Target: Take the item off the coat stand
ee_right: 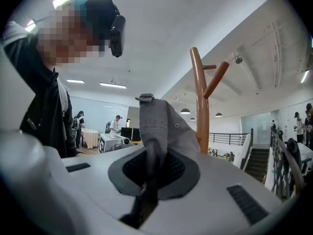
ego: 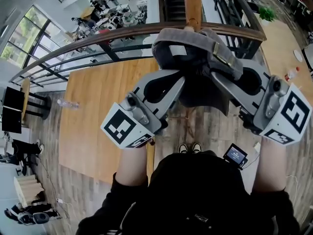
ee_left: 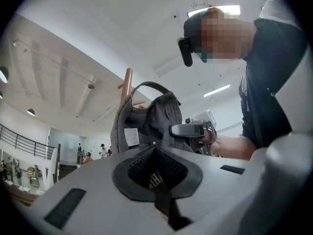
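A grey fabric bag [ego: 195,53] with a tan strap and a white label sits high against the wooden coat stand [ego: 193,4]. Both grippers hold it from below. My left gripper [ego: 178,84] is shut on a dark strap of the bag [ee_left: 146,119], which runs out between its jaws [ee_left: 155,156]. My right gripper [ego: 217,82] is shut on a fold of the bag's grey cloth [ee_right: 159,124], which rises out of its jaws [ee_right: 152,166]. The stand's post and pegs [ee_right: 201,102] are just behind the bag. I cannot tell whether the bag still hangs on a peg.
A curved railing [ego: 98,40] runs behind the stand, with a lower floor beyond it. A long wooden table [ego: 98,116] is at the left with a bottle [ego: 67,103] on it. A small device with a screen [ego: 235,155] lies near the person's feet [ego: 189,147].
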The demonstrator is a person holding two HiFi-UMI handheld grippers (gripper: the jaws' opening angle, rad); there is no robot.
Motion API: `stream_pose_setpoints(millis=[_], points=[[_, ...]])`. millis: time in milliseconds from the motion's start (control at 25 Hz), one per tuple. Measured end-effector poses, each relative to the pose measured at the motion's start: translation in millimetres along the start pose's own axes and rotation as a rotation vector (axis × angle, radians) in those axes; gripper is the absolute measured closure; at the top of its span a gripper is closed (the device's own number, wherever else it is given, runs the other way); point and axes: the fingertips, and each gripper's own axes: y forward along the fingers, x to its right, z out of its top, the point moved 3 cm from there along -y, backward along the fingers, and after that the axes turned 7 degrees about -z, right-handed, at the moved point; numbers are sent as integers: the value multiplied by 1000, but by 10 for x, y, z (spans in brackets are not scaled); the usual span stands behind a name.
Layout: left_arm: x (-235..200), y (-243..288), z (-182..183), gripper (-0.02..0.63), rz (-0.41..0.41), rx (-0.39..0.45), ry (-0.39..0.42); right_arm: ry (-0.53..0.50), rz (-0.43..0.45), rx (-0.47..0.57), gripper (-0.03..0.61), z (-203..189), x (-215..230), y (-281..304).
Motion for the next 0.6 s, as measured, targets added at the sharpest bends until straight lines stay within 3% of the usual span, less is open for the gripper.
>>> stream_pose_setpoints(millis=[320, 600], points=[[120, 92, 106, 609, -83, 9, 37, -2, 19, 38, 548, 115, 110, -106], [275, 368, 134, 609, -202, 2, 42, 43, -82, 35, 548, 118, 222, -403]])
